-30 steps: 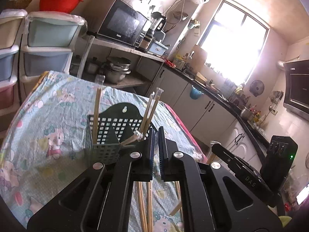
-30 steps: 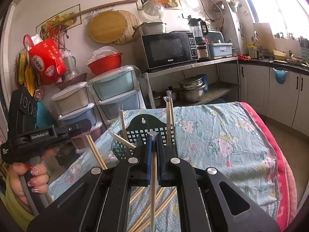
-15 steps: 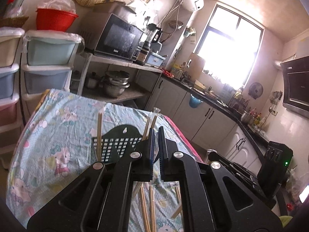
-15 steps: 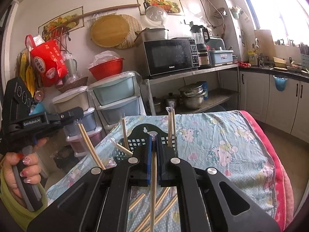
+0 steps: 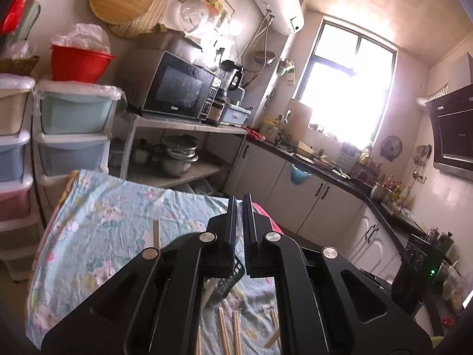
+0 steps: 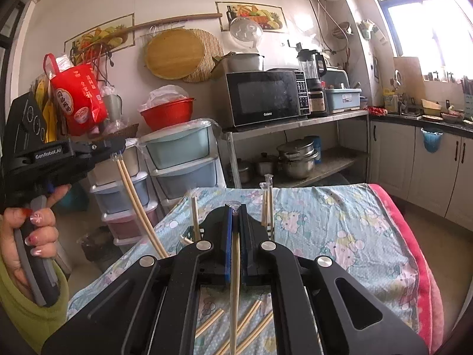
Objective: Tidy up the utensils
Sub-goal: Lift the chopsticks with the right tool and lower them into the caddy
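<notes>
Right wrist view, from the left edge. At nine o'clock a hand (image 6: 28, 236) in a yellow-green sleeve (image 6: 32, 307) grips the handle of the left gripper (image 6: 116, 155). Its jaws are closed on the top ends of a pair of wooden chopsticks (image 6: 139, 207), which slant down toward five o'clock until they pass behind the right gripper's linkage. Behind them stand stacked plastic drawers (image 6: 180, 159) topped by a red bowl (image 6: 167, 112).

At centre, the right gripper (image 6: 235, 207) is clamped shut on a single wooden chopstick (image 6: 235, 281), which runs lengthwise between the pads toward six o'clock. Just beyond the gripper, the dark green utensil basket (image 6: 215, 217) sits on the tabletop (image 6: 340, 236), which is covered by a light blue cartoon-print cloth; most of the basket is hidden. One chopstick (image 6: 195, 216) stands upright in it at eleven o'clock from the fingertips, and two more (image 6: 267, 207) at one o'clock. Loose chopsticks (image 6: 254, 322) lie flat on the cloth at six o'clock, beneath the gripper. A microwave (image 6: 266, 96) occupies the steel shelf at twelve o'clock.

Left wrist view. The closed jaws point over the far edge of the tabletop toward the kitchen cabinets (image 5: 310, 195); the held chopsticks cannot be made out here. Part of the basket mesh shows under the linkage, with loose chopsticks on the cloth at six o'clock.
</notes>
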Available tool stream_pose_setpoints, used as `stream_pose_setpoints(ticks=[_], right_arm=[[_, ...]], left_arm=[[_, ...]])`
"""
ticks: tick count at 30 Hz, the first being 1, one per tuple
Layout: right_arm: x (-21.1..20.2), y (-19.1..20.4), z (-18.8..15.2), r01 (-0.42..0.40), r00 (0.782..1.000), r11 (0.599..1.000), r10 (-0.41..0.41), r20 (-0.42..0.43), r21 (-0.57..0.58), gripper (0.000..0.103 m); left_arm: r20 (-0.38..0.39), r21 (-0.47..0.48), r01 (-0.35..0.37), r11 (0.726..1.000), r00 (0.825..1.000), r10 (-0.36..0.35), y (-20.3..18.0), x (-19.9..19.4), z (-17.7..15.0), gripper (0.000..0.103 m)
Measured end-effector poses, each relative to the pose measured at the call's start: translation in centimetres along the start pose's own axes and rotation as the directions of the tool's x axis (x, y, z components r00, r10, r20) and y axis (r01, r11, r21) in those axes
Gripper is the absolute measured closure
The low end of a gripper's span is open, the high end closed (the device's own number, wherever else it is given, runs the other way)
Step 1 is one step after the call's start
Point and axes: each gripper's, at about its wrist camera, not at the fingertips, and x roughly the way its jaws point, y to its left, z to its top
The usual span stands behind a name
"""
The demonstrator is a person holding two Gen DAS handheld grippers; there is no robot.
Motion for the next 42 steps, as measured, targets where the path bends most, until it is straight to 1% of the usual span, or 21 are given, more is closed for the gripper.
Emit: stream_pose_setpoints(ticks=[5,9,15,17,22,27,30,37,42], right_arm=[[-0.1,-0.2,0.8,0.011,1.0,1.0,-0.01,0.018,-0.005,0.098],[0.1,-0.1,1.8,0.014,0.999,1.0,-0.014,0.038,-0.014,0.098],[0.6,0.2,3.3,0.017,0.998,1.0,-0.015,0.067,-0.026,0.098],[0.9,0.3,3.9,0.017,0.997,0.999,-0.015,0.08,-0.03,0.098],[1.6,0.6,5.6,0.017,0.993,0.999,-0.012,0.12,-0.042,0.098],[2.8,1.0,7.2,0.013,0.987,0.998,-0.003,0.163,-0.062,0.098],[3.7,1.0,7.7,0.009,0.983,0.998,0.002,0.185,-0.06,0.098],[5.7,0.9,7.9,0.014,0.972,0.997,0.005,0.235,-0.079,0.098],[7.2,0.8,7.3,0.046,0.972,0.994,-0.021,0.236,-0.1,0.098]], left_arm=[[0.02,0.028,-0.007,1.0,1.0,0.007,-0.8,0.3,1.1,0.101],[0.04,0.054,-0.027,0.998,0.999,0.025,-1.0,0.6,1.9,0.101],[0.066,0.062,-0.054,0.997,0.997,0.05,-0.7,1.1,3.3,0.101],[0.084,0.07,-0.077,0.995,0.994,0.071,-0.7,1.2,3.7,0.101],[0.102,0.062,-0.091,0.994,0.991,0.085,-0.3,1.7,4.3,0.101],[0.11,0.056,-0.106,0.993,0.989,0.099,0.3,2.7,4.4,0.101],[0.099,0.042,-0.109,0.993,0.99,0.105,1.0,3.5,4.3,0.101],[0.09,0.029,-0.125,0.992,0.989,0.121,2.1,5.0,3.4,0.101],[0.088,0.027,-0.126,0.992,0.988,0.124,2.4,5.5,3.0,0.101]])
